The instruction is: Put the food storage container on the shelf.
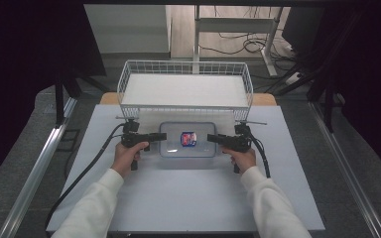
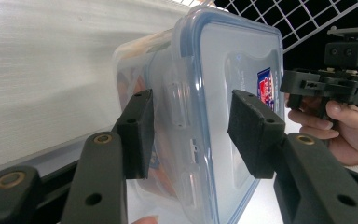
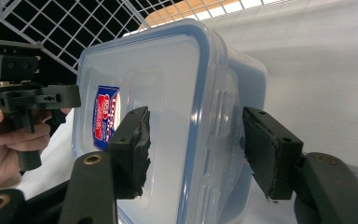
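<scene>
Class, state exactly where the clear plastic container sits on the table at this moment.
In the high view the clear plastic container lies mid-table, just in front of the white wire basket, between the left gripper and the right gripper.

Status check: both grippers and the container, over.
Left gripper shut on container end. Right gripper open, fingers straddling other end. Container flat on table, lid on. Wire rack behind, apart.

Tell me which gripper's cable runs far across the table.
The left gripper's: its cable curves off the table's left edge; the right gripper's stays by the sleeve.
</scene>
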The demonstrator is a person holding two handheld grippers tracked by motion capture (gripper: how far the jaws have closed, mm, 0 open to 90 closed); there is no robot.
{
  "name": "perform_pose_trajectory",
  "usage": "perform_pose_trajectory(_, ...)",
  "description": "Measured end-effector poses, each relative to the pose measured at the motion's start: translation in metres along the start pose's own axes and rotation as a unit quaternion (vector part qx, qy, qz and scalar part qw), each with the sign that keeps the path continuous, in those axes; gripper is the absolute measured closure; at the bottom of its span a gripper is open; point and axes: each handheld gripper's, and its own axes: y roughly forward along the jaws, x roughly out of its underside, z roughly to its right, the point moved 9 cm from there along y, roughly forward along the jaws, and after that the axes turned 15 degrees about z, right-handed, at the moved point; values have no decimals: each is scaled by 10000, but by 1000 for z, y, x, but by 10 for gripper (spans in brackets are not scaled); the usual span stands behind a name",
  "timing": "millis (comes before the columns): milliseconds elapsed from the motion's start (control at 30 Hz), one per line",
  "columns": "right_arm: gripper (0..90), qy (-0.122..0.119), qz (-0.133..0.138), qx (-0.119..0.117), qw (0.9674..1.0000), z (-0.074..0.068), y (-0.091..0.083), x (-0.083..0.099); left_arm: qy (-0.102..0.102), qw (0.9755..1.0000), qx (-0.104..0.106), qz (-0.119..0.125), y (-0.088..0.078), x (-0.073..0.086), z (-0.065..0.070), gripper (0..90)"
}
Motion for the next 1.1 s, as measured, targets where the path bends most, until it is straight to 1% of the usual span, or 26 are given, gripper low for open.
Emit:
perform_pose_trajectory(100,409,-71,39,83,9999,-1,1,1,-68,10000,-36,26,1,0,-1,509)
perform_pose_trajectory(167,400,-51,82,162,9998,-1,2,1,-147,9998,-48,80,3,-1,-1,506)
perform_pose_trajectory(200,395,-42,107,196,9997,-1,3,1,-163,9998,-25,91,3,-1,-1,504)
perform_pose_trajectory(333,378,-28,193,298,9994,0,6,2,-217,9997,-72,125,5,-1,-3,499)
perform_pose_trajectory(400,367,-17,197,346,9992,0,6,2,-164,9998,-116,59,6,1,-6,487)
perform_pose_trajectory(467,344,-22,181,407,9990,1,8,4,-215,9997,-95,91,7,1,-6,480)
perform_pose_trajectory(533,334,9,216,442,9988,2,9,5,-199,9997,-97,105,7,1,-6,477)
perform_pose_trajectory(600,324,-45,261,517,9983,1,8,4,-186,9998,-77,95,6,1,-5,452)
perform_pose_trajectory(667,291,-119,350,569,9977,0,7,2,-137,9998,-94,118,5,1,-3,421)
perform_pose_trajectory(733,239,-281,435,634,9966,-2,3,-1,31,9998,-171,128,2,1,-2,388)
perform_pose_trajectory(767,216,-312,429,698,9961,-3,1,-1,89,9997,-184,163,1,0,-2,371)
perform_pose_trajectory(800,200,-405,439,750,9954,-3,-1,-1,105,9996,-193,200,-3,0,1,364)
perform_pose_trajectory(833,192,-507,521,832,9939,-4,-5,-2,175,9996,-157,181,-6,1,2,365)
perform_pose_trajectory(867,189,-592,567,855,9930,-4,-9,-2,217,9995,-137,188,-10,2,4,365)
perform_pose_trajectory(933,187,-757,551,881,9917,-5,-18,-1,392,9990,-157,140,-19,5,6,352)
perform_pose_trajectory(1000,209,-1014,530,829,9900,-8,-27,-1,655,9977,-177,67,-28,9,10,343)
perform_pose_trajectory(1067,247,-1306,479,781,9872,-12,-37,0,833,9964,-182,11,-35,14,14,325)
perform_pose_trajectory(1100,260,-1486,456,781,9848,-14,-42,0,916,9956,-211,-19,-39,17,15,315)
